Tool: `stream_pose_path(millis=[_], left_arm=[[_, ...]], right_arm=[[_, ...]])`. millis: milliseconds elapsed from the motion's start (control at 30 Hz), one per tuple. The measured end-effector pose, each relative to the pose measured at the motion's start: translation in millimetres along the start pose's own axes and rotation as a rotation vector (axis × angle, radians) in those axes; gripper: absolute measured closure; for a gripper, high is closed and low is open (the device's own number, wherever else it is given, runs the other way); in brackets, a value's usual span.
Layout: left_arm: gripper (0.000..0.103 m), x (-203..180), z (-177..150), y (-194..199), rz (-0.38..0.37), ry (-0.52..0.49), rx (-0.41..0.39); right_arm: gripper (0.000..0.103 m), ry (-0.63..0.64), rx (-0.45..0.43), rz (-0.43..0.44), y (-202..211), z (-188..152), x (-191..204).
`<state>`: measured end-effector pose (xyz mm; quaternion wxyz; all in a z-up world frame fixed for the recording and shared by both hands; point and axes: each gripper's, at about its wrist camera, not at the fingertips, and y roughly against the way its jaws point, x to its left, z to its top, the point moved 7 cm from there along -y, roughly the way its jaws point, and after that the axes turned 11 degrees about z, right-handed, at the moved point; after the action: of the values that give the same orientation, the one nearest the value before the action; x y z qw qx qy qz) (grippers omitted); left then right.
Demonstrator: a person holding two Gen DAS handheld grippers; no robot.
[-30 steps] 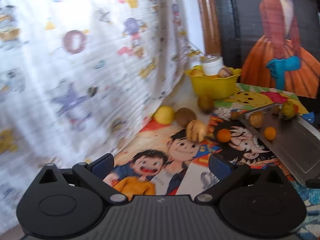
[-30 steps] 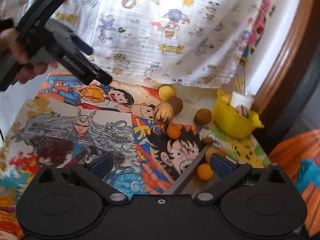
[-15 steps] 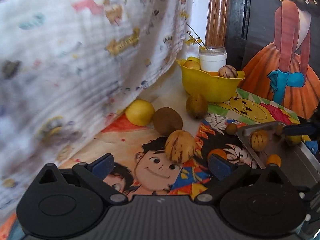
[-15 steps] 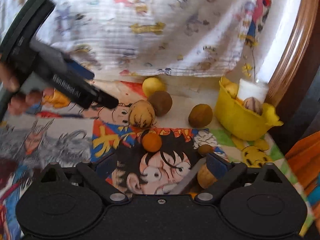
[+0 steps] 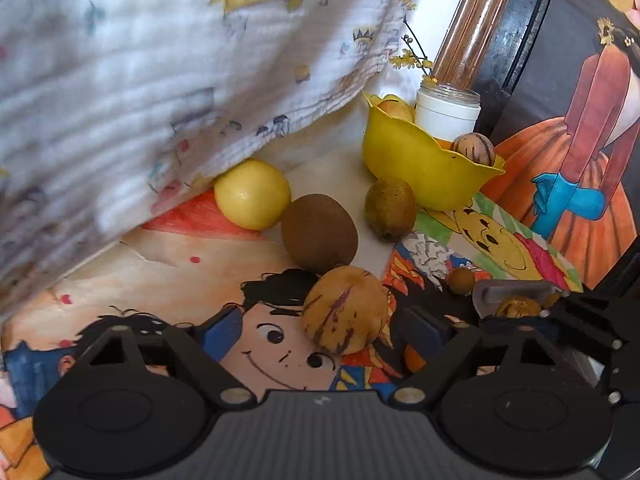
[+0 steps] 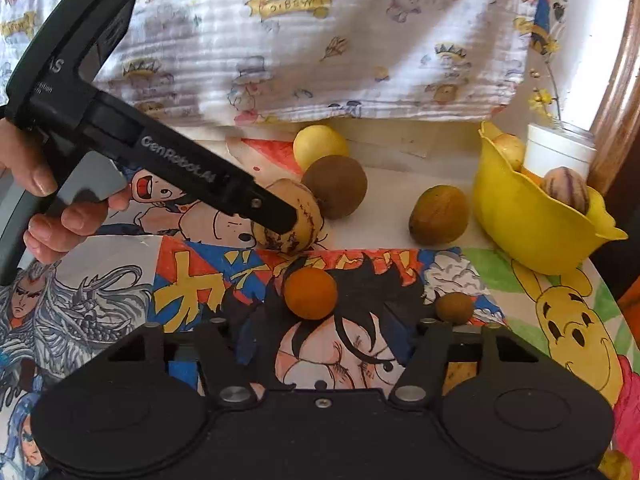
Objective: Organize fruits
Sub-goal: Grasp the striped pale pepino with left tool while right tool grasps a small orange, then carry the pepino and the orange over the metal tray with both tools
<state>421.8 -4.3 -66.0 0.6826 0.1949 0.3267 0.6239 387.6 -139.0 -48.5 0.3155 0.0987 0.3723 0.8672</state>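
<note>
Striped melon (image 5: 346,310) on the desk, now between the left gripper (image 5: 320,326) fingers, just closing, not yet clamped. Right gripper (image 6: 320,338) fingers narrowing too, orange (image 6: 310,293) just ahead, ungrasped. Pickups imminent.

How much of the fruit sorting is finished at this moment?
Done: a striped fruit already sits in the yellow plastic bowl. In hand: the left tool, jaws just closing, straddles the striped yellow melon, not yet gripped. Left: yellow lemon, brown kiwi, small orange fruit on the mat.
</note>
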Motion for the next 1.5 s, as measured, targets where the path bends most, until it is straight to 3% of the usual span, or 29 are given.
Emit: stream_pose_path(millis=[400, 567, 900, 1167, 1500], left_arm=[[0.033, -10.3, 4.0, -18.9, -0.012, -0.021, 0.020], [0.047, -15.2, 3.0, -20.5, -0.038, -0.031, 0.027], [0.049, -11.6, -1.9, -10.8, 0.002, -0.020, 0.041], [0.049, -19.5, -8.3, 14.5, 0.028, -0.049, 0.059], [0.049, -79.4, -13.2, 47.7, -0.030, -0.129, 0.031]], right_arm=[[0.057, -0.047, 0.015, 0.052, -21.0, 6.5, -11.2], [0.067, -0.057, 0.007, 0.076, -24.0, 6.8, -8.6], [0.068, -0.097, -0.010, 0.073, -14.8, 2.0, -5.8], [0.069, -0.132, -0.088, 0.044, 28.1, -7.2, -4.9], [0.069, -0.200, -0.144, -0.063, 105.8, -51.9, -32.0]])
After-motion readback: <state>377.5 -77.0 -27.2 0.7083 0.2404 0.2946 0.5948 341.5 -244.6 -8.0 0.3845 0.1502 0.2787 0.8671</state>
